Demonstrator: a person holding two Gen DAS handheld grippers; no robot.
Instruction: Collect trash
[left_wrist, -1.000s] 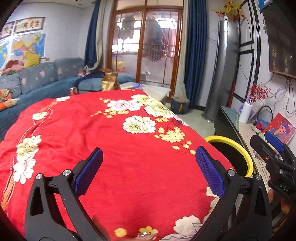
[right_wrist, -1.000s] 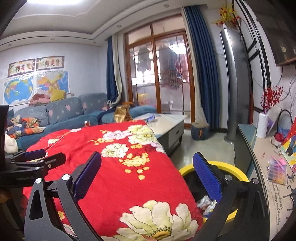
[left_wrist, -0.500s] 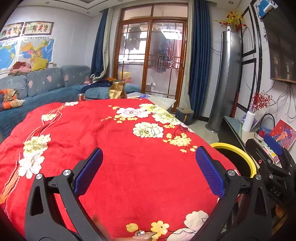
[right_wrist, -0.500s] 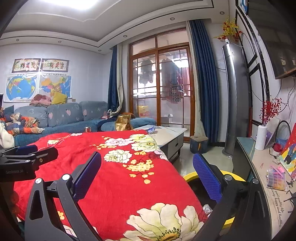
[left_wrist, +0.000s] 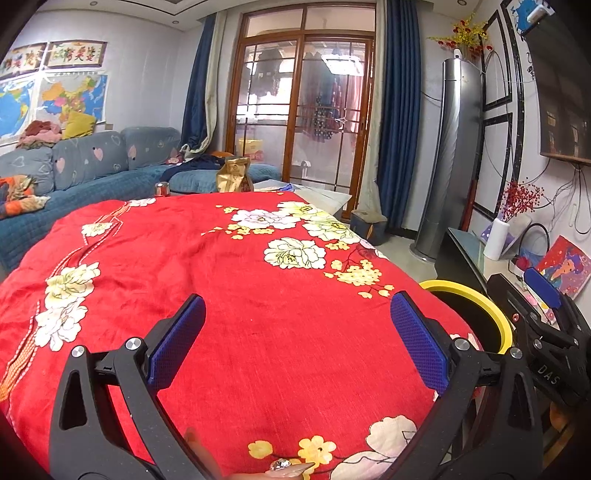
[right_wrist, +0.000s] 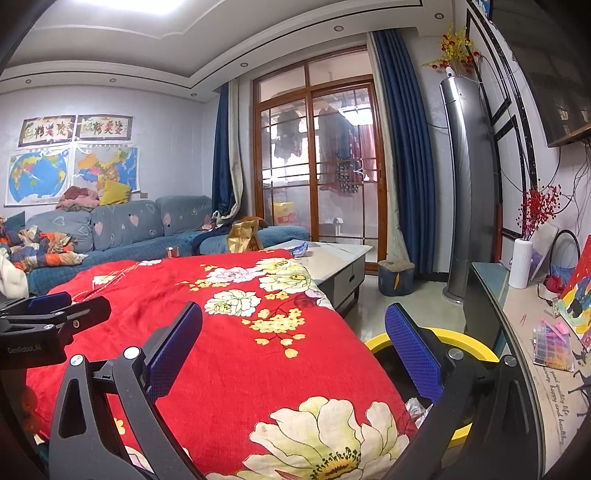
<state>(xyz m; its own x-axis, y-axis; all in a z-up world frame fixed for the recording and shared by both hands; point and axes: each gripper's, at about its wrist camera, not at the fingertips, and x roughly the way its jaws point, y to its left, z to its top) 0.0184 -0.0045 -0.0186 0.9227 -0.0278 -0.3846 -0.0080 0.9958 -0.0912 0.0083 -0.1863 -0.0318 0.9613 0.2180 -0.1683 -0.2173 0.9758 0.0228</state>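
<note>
"das" on right tongs (left_wrist: 546, 325) body; "genrobot.ai" on left tongs (right_wrist: 55, 314) body.

Bright ceiling light (right_wrist: 122, 3), sharp pics, fisheye-bent, dark corners.

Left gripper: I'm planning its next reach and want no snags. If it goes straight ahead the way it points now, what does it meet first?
Probably the red floral cloth: the open left gripper points low across it. Nothing else shows in that line; depth is unclear.

R gripper (right_wrist: 293, 350) jaws apart, over red cloth (right_wrist: 240, 354).
</note>
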